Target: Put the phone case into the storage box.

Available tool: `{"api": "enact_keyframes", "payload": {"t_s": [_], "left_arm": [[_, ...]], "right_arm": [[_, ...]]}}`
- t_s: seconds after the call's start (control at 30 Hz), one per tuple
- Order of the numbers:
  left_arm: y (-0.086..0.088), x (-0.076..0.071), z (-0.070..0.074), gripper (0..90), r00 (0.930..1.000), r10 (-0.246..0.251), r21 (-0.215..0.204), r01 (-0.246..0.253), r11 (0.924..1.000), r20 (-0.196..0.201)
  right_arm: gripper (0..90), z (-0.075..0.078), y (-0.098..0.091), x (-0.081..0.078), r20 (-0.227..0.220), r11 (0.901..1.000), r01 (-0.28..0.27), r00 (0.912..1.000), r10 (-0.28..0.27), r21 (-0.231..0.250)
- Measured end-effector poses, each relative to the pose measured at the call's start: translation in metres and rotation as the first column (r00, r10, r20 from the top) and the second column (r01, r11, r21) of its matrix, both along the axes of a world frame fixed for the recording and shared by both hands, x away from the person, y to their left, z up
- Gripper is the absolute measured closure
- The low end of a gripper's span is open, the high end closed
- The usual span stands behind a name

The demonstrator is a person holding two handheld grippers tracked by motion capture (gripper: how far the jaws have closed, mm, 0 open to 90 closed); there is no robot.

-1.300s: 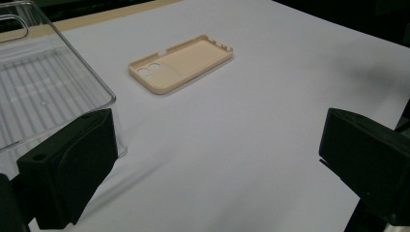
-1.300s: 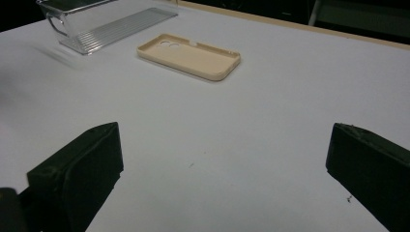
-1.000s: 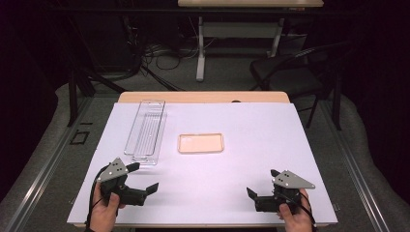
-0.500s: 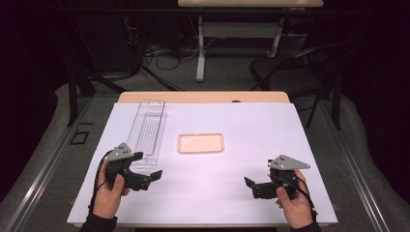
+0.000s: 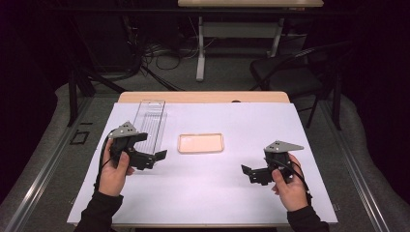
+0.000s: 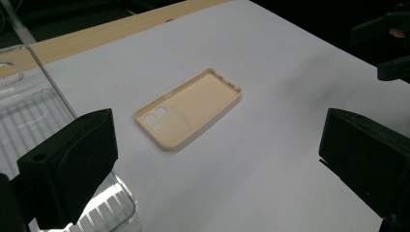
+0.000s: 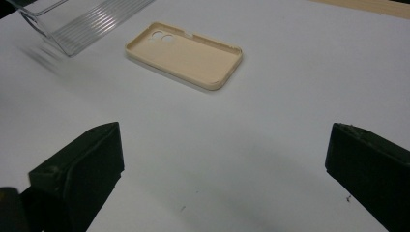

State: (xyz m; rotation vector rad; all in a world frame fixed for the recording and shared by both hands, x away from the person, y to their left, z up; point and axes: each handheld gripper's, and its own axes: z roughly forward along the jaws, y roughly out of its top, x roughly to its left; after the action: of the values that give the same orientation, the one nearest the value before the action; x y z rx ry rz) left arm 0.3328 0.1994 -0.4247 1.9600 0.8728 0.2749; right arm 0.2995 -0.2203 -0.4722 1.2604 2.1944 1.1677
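Seen from the high view: a beige phone case (image 5: pixel 200 143) lying flat, open side up, near the middle of a white tabletop (image 5: pixel 241 193); just to its left, close but apart, a long clear plastic tray (image 5: pixel 150 123) running away from the person toward the far edge; left tongs (image 5: pixel 153 159) held above the white sheet at the tray's near end, jaws pointed right toward the case, wide apart and gripping nothing; right tongs (image 5: pixel 249 174) held low over the sheet, nearer the person and to the right of the case, jaws pointed left, likewise spread wide and empty; neither pair touching the case. From the left gripper view: phone case (image 6: pixel 189 108) framed between the two black jaws, camera cut-outs at its nearer-left end, ribbed tray (image 6: pixel 29 125) at the left edge running under the left jaw, the right tongs (image 6: pixel 387 46) dark at the upper right corner. From the right gripper view: case (image 7: pixel 184 54) ahead on bare white sheet, cut-outs at its far-left end, corner of the tray (image 7: pixel 77 21) at top left, both jaws standing well apart with only tabletop between them.
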Motion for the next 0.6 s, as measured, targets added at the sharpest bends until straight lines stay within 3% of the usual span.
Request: {"api": "enact_keyframes", "payload": {"t_s": [0.4,0.6], "left_arm": [[-0.014,0.024,0.013,0.4,0.9997,-0.021,-0.022,0.021,0.9995,-0.011],[-0.014,0.036,0.017,0.4,0.9998,-0.007,-0.051,0.006,0.9987,-0.021]], "right_arm": [[0.0,0.023,0.018,0.026,-0.014,0.9998,-0.007,0.9999,0.007,-0.020],[0.0,0.036,0.028,0.042,-0.022,0.9997,-0.012,0.9997,0.011,-0.022]]}}
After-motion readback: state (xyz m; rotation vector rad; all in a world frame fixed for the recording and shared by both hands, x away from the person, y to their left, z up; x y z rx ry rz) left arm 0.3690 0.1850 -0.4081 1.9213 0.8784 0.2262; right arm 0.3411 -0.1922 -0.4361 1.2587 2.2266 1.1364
